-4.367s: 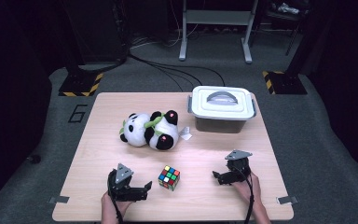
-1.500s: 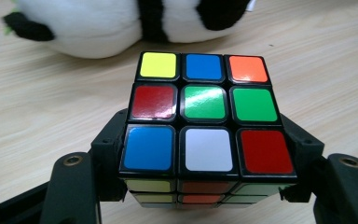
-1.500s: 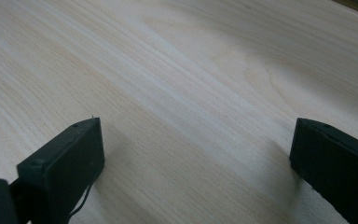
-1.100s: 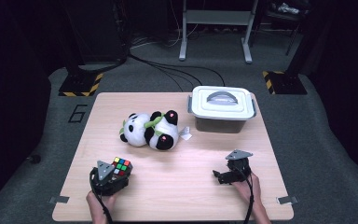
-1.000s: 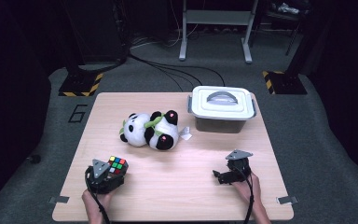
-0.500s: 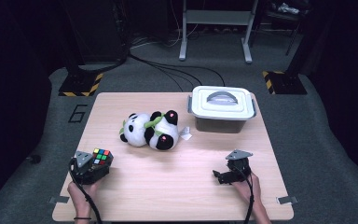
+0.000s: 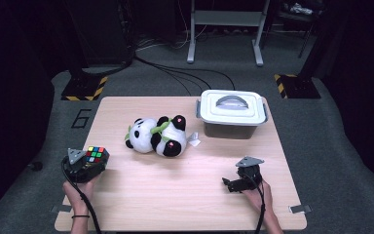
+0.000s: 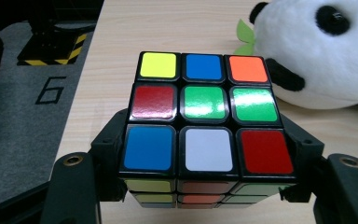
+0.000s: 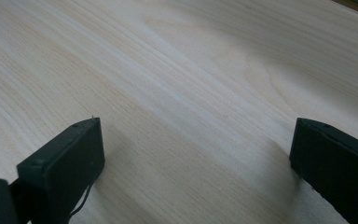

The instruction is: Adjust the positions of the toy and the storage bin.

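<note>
High view is showing you holding the multicoloured plastic puzzle cube [image 7: 94, 156] in your left gripper [image 7: 84, 165], above the near left corner of the pale wooden table [image 7: 185, 195]. Left gripper view is confirming the grip: the two black jaws are pressing on opposite side faces of the cube [image 8: 205, 121], with its top face of yellow, blue, orange, red, green and white stickers turned toward the camera. Your right gripper [image 7: 231, 184] is resting on the table at the near right, jaws standing wide apart with nothing between them, bare wood showing in the right gripper view.

The black-and-white plush panda with green leaves [image 7: 157, 136] is lying on its side near mid-table, well apart from the cube. The white-lidded grey plastic storage box [image 7: 232, 113] is standing closed at the far right.

Handling judgement: the cube is looking light and rigid, but its glossy stickers are likely slippery, and its layers may be twisting if you are squeezing off-centre. You are taking hold correctly across flat opposing faces at the middle layer; avoid corner or edge grips.
</note>
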`<move>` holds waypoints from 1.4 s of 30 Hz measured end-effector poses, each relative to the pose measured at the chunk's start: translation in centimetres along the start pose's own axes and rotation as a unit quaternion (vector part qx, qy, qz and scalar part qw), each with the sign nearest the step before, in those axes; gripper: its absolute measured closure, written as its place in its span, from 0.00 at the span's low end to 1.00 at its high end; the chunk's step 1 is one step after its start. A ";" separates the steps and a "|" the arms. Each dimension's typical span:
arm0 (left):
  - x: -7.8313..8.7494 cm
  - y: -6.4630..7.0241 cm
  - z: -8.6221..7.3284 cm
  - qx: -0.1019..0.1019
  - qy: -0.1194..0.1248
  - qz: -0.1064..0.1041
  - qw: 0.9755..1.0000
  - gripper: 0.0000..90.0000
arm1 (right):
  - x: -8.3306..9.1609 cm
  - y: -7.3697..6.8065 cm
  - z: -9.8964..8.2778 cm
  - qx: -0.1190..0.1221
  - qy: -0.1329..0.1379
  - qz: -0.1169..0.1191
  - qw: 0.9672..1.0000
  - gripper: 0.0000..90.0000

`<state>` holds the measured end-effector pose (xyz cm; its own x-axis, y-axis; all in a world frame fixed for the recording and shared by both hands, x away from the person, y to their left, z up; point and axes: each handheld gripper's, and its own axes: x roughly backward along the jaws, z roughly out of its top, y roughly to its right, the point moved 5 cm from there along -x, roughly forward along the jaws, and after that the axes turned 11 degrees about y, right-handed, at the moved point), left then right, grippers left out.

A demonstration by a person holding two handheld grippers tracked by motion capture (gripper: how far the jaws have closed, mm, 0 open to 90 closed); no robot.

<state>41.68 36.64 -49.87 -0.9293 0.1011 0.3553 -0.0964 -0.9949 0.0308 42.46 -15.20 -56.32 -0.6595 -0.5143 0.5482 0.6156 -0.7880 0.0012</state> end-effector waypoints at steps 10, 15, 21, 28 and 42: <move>-2.3 -1.4 0.8 0.004 -0.005 0.016 1.000 0.38 | 0.0 0.0 0.0 0.000 0.000 0.000 1.000 0.02; -3.4 -1.9 0.8 0.003 -0.012 0.024 1.000 0.38 | 0.0 0.0 0.0 0.000 0.000 0.000 1.000 0.02; -5.1 -2.8 -0.5 0.026 -0.035 0.025 0.999 0.38 | 0.0 0.0 0.0 0.000 0.000 0.000 1.000 0.02; -6.6 -3.3 -1.6 0.030 -0.042 0.031 0.998 0.38 | 0.0 0.0 0.0 0.000 0.000 0.000 1.000 0.02; -7.2 -3.2 -2.0 0.020 -0.053 0.037 0.998 0.37 | 0.0 0.0 0.0 0.000 0.000 0.000 1.000 0.02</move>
<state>48.00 39.13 -54.40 -0.8899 0.0292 0.4551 -0.0134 -0.9992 0.0378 42.46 -15.20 -56.32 -0.6593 -0.5142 0.5486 0.6156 -0.7880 0.0013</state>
